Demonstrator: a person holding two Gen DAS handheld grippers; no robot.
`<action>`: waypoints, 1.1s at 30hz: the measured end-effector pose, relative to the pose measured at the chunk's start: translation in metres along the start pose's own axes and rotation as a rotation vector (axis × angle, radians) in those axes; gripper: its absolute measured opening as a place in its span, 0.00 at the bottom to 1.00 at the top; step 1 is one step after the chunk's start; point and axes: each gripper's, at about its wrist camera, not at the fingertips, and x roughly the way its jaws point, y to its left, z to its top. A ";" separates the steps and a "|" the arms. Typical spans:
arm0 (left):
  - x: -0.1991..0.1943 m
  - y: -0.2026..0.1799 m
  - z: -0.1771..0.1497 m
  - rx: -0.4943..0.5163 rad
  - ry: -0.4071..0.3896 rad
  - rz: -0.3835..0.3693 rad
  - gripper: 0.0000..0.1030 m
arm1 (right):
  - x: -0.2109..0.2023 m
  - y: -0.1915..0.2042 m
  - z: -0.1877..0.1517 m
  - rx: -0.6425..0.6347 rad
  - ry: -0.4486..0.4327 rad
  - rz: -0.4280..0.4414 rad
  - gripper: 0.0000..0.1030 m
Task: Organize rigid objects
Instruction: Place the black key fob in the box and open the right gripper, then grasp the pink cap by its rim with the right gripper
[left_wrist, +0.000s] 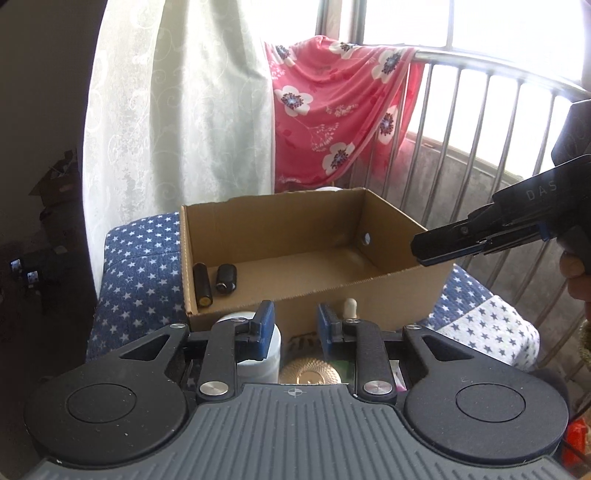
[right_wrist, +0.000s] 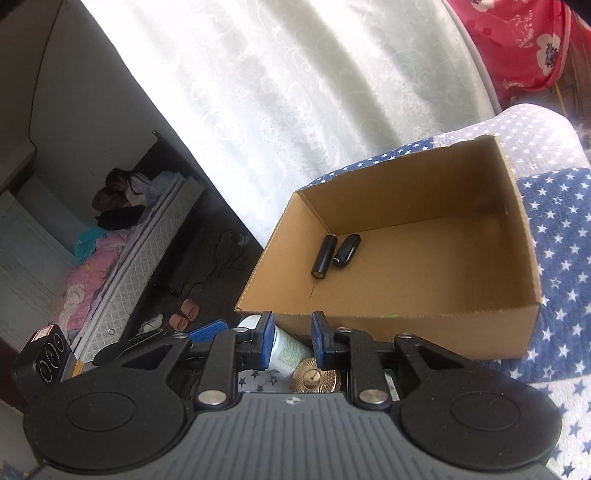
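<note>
An open cardboard box sits on a blue star-print cloth. Inside, near its left wall, lie a black cylinder and a shorter black object. In front of the box lie a white bottle, a gold round disc and a small white-capped item. My left gripper hovers over these, open by a narrow gap and holding nothing. My right gripper is close to the box's right front corner, also slightly open and holding nothing.
The star-print cloth covers the surface under the box. A white curtain hangs behind it, beside a pink floral cloth draped over a metal railing. A bed and slippers lie lower left.
</note>
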 end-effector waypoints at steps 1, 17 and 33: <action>-0.001 -0.004 -0.009 0.003 0.005 -0.009 0.25 | -0.003 -0.004 -0.012 0.005 -0.009 -0.008 0.23; 0.016 -0.053 -0.098 0.103 0.128 -0.035 0.43 | 0.034 -0.054 -0.112 0.142 0.036 -0.119 0.23; 0.021 -0.081 -0.115 0.209 0.125 -0.024 0.55 | 0.055 -0.056 -0.114 0.090 0.048 -0.195 0.25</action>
